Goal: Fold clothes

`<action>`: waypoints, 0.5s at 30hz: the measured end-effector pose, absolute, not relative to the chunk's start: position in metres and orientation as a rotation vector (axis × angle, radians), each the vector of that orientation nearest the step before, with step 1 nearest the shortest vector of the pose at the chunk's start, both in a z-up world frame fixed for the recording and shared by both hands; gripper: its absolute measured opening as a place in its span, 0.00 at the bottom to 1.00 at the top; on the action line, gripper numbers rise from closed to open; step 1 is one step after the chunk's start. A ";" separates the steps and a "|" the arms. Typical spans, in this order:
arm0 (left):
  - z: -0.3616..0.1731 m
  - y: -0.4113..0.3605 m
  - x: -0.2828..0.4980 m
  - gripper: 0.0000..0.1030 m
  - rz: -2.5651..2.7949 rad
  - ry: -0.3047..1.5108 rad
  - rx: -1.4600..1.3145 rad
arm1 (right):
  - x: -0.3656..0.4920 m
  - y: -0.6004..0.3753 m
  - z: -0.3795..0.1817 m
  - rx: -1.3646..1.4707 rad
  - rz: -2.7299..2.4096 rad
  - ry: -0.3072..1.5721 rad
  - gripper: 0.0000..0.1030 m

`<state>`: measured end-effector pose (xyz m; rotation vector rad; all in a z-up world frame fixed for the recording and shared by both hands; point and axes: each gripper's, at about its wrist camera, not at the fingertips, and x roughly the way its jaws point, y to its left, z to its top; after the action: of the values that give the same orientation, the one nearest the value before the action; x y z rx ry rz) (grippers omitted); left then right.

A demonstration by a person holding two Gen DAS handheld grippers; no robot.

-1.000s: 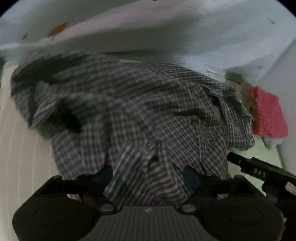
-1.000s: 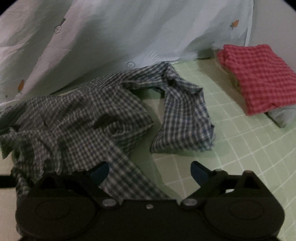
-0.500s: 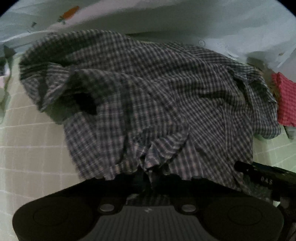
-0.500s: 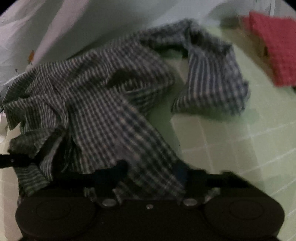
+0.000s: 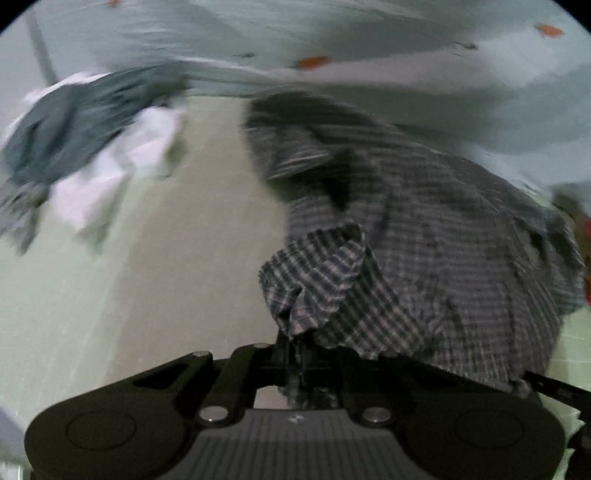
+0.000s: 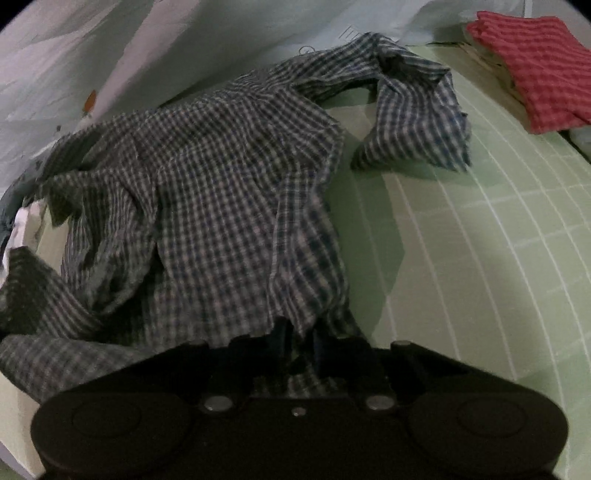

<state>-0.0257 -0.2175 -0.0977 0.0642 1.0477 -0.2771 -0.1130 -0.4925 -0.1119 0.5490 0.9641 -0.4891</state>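
Pale green gridded matting (image 6: 480, 258) is lying under a crumpled dark-and-white checked shirt (image 6: 229, 192), which is spreading across it in front of a pale blue sheet with small orange prints (image 5: 369, 33). The left gripper (image 5: 295, 354) is pinching a bunched fold of the shirt between closed jaws. The right gripper (image 6: 299, 343) is closing, its jaws pressing on another edge of the shirt. A folded red checked cloth (image 6: 535, 62) is sitting well apart at the mat's far corner.

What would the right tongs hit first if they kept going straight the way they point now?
The checked shirt. The right tongs are closing with its edge already between them, and the cloth heaps straight ahead. Beyond that lies the green mat, though depth there is hard to judge.
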 end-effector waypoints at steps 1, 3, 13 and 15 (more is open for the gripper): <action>-0.098 -0.207 -0.033 0.06 -0.246 1.048 0.055 | -0.117 -0.490 -0.111 0.547 -0.488 0.968 0.12; -0.104 -0.184 -0.046 0.07 -0.185 1.073 0.017 | -0.122 -0.487 -0.112 0.545 -0.484 0.979 0.11; -0.124 -0.108 -0.089 0.21 0.051 1.208 -0.190 | -0.129 -0.487 -0.111 0.529 -0.436 1.034 0.13; -0.116 -0.109 -0.092 0.25 0.034 1.178 -0.163 | -0.131 -0.487 -0.108 0.509 -0.439 1.036 0.16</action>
<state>-0.0920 -0.1090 -0.1164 -0.1630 1.1785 0.0343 -0.1306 -0.4871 -0.1083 0.5087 1.0359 -0.4394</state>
